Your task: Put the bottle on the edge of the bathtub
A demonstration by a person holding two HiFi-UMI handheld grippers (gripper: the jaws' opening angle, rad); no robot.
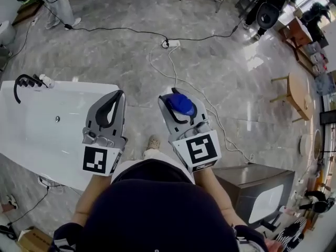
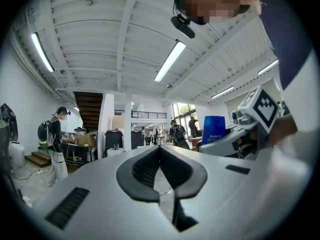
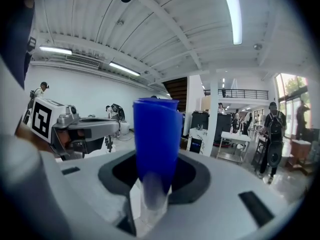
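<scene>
Only the head view gives you the white bathtub [image 1: 31, 135], down on your left with a black faucet [image 1: 25, 81] at its far rim; both gripper views look out across the hall. Your right gripper [image 3: 154, 171] is clamped on the blue bottle [image 3: 156, 129] (clear at its gripped end), held over the floor, apart from the tub. Your left gripper [image 2: 160, 149] has its jaws together, empty.

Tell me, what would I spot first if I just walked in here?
The bright blue bottle jumps out first, clamped in the right gripper mid-picture in the head view. Next comes the big white bathtub at the left, with a black faucet at its far corner. The left gripper, shut and empty, hangs over the tub's edge.
</scene>
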